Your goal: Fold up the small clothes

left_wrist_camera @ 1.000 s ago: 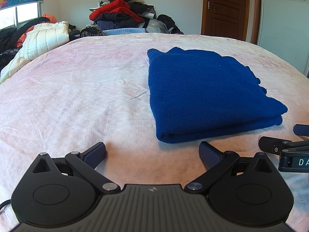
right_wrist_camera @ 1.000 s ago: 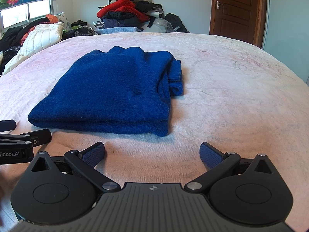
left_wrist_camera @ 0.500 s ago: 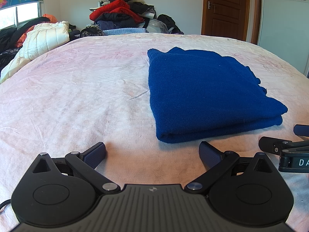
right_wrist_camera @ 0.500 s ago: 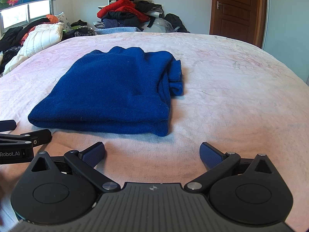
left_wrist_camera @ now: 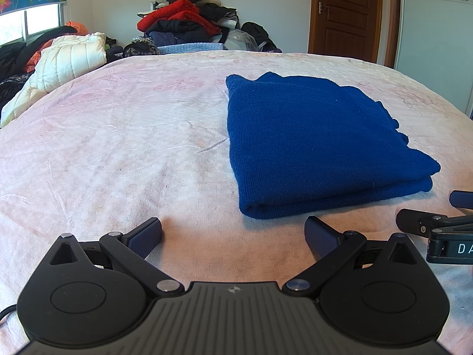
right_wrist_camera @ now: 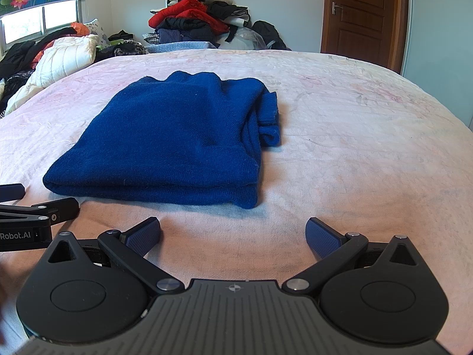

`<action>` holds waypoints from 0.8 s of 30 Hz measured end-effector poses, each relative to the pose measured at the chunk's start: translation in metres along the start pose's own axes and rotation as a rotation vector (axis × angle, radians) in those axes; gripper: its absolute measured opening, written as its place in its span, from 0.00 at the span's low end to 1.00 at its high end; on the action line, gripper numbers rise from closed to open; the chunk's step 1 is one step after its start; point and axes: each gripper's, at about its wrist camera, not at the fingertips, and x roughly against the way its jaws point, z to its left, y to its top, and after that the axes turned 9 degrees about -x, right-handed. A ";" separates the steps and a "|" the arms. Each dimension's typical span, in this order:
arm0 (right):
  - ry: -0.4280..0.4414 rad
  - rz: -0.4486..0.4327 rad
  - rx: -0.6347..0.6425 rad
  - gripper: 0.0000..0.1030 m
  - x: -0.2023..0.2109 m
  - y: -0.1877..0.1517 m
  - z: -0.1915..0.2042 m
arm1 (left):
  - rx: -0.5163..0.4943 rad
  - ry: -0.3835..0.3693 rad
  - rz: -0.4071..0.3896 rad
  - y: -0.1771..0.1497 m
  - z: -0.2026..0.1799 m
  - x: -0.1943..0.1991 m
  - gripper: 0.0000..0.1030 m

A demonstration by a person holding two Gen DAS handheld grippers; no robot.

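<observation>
Both claws rest low over the pink bedspread (left_wrist_camera: 118,136) with nothing between their fingers: the left claw (left_wrist_camera: 233,235) is spread wide, and the right claw (right_wrist_camera: 233,233) is spread just as wide beside it. Just beyond their blue fingertips lies the blue sweater (right_wrist_camera: 177,142), folded into a flat stack, its near edge close to both claws but not touching them. At the far end of the bed a pile of clothes (right_wrist_camera: 201,20) is heaped against the wall, with a brown door (right_wrist_camera: 363,11) to its right.
</observation>
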 end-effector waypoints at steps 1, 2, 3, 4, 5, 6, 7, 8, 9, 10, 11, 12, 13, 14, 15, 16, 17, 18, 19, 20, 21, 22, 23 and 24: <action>0.000 0.000 0.000 0.99 0.000 0.000 0.000 | 0.000 0.000 0.000 0.000 0.001 0.000 1.00; 0.000 0.000 0.000 0.99 0.000 0.000 0.000 | 0.000 0.000 0.000 0.000 0.000 0.000 1.00; 0.000 0.000 0.000 0.99 0.000 0.000 0.000 | 0.000 0.000 0.000 0.000 0.000 0.000 1.00; 0.000 0.000 0.000 0.99 0.000 0.000 0.000 | 0.000 0.000 0.000 0.000 0.001 0.000 1.00; 0.000 0.000 0.000 0.99 0.000 0.000 0.000 | 0.000 0.000 0.001 0.000 0.000 0.000 1.00; 0.000 0.000 0.000 0.99 0.000 0.000 0.000 | -0.001 0.001 0.001 0.000 0.000 0.000 1.00; 0.000 0.000 0.000 0.99 0.000 0.000 0.000 | -0.001 0.001 0.001 0.000 0.000 0.000 1.00; 0.000 0.000 0.000 0.99 0.000 0.000 0.000 | -0.001 0.001 0.001 0.000 0.000 0.000 1.00; 0.000 0.000 0.000 0.99 0.000 0.000 0.000 | 0.000 0.001 0.001 0.000 0.000 0.000 1.00; 0.000 0.000 0.000 0.99 0.000 0.000 0.000 | -0.001 0.002 0.001 0.000 -0.001 0.000 1.00; 0.000 0.000 0.000 0.99 0.000 0.000 0.000 | 0.002 0.001 0.001 0.000 0.000 0.000 1.00; 0.000 0.000 0.000 0.99 0.000 0.000 0.000 | 0.001 0.002 0.001 0.000 0.000 0.000 1.00; 0.000 0.000 0.000 0.99 0.000 0.000 0.000 | 0.002 0.001 0.001 0.000 0.000 0.000 1.00; 0.000 0.000 0.000 0.99 0.000 0.000 0.000 | 0.001 0.001 0.002 0.000 0.000 0.000 1.00; 0.000 0.000 -0.001 0.99 0.000 0.000 0.000 | 0.002 0.002 0.003 0.000 -0.001 0.000 1.00; 0.000 0.000 -0.001 0.99 0.000 0.000 0.000 | 0.002 0.006 0.005 0.000 -0.001 0.001 1.00; 0.000 0.000 -0.001 0.99 0.000 0.000 0.000 | 0.002 0.008 0.006 0.000 -0.001 0.001 1.00; 0.000 0.000 -0.001 0.99 0.000 0.000 0.000 | 0.004 0.007 0.006 0.000 -0.001 0.001 1.00; 0.000 0.000 -0.001 0.99 0.000 0.000 0.000 | 0.006 0.007 0.006 0.000 0.000 0.002 1.00; 0.000 0.000 -0.001 0.99 0.000 0.000 0.000 | 0.006 0.007 0.006 0.000 0.000 0.002 1.00; 0.000 0.000 -0.001 0.99 0.000 0.000 0.000 | 0.006 0.007 0.006 0.000 0.000 0.002 1.00; 0.000 0.000 -0.001 0.99 0.000 0.000 0.000 | 0.006 0.007 0.006 0.000 0.000 0.002 1.00; 0.000 -0.001 -0.001 0.99 0.000 0.000 0.000 | 0.005 0.006 0.006 0.000 0.000 0.002 1.00; 0.000 -0.001 -0.001 0.99 0.000 0.000 0.000 | 0.006 0.005 0.006 -0.001 0.000 0.002 1.00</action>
